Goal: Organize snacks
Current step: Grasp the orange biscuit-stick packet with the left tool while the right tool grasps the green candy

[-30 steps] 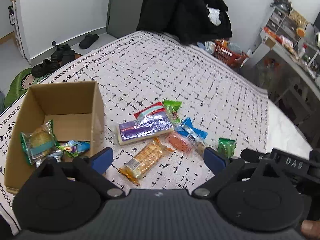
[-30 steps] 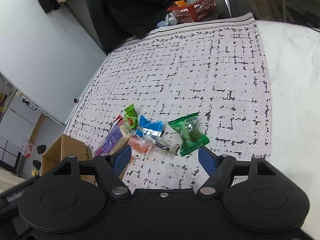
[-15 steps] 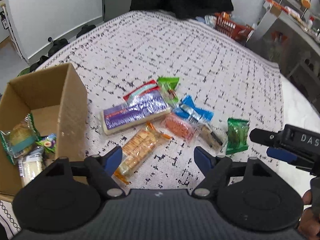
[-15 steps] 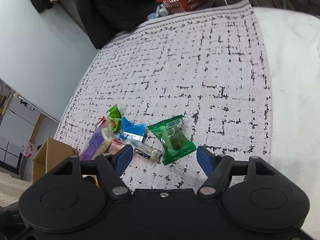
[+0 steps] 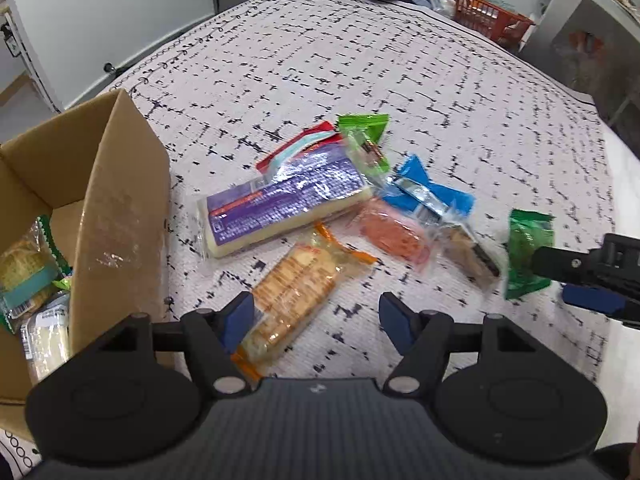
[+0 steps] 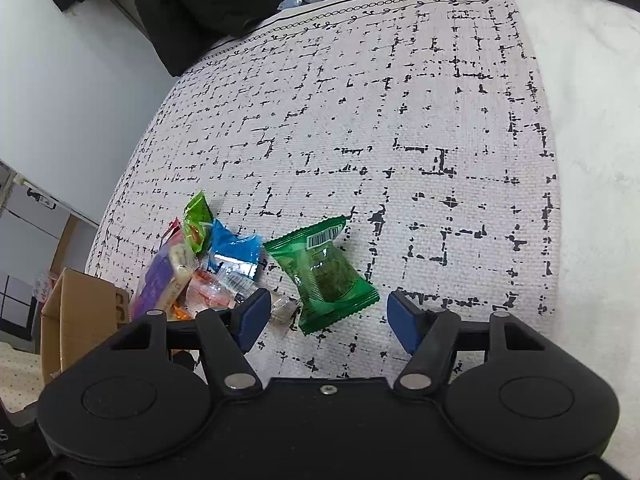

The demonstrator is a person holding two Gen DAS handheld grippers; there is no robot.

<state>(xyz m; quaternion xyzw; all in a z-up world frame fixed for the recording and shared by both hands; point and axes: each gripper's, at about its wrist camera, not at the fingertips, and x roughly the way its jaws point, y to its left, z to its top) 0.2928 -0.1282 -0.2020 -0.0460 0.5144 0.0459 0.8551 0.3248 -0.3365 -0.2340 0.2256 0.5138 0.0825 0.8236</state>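
Observation:
Several snack packs lie in a loose heap on the patterned cloth. My left gripper (image 5: 316, 316) is open, its left finger over an orange cracker pack (image 5: 294, 286). Beyond it lie a purple pack (image 5: 280, 204), a pink pack (image 5: 394, 236), a blue pack (image 5: 428, 192) and a light green pack (image 5: 364, 140). My right gripper (image 6: 322, 316) is open just in front of a dark green pack (image 6: 324, 274); that pack also shows in the left wrist view (image 5: 526, 252), with the right gripper's fingers (image 5: 592, 298) beside it. A cardboard box (image 5: 108, 216) at the left holds several snacks.
The cloth (image 6: 360, 120) stretches far beyond the heap. Its right edge meets a white surface (image 6: 592, 160). An orange basket (image 5: 492, 20) and dark clothing (image 6: 192, 8) lie past the far edge. The box also shows at lower left in the right wrist view (image 6: 76, 316).
Both grippers have moved forward and lower toward the snacks. The left now reaches the cracker pack; the right has closed in on the dark green pack. Both stay open.

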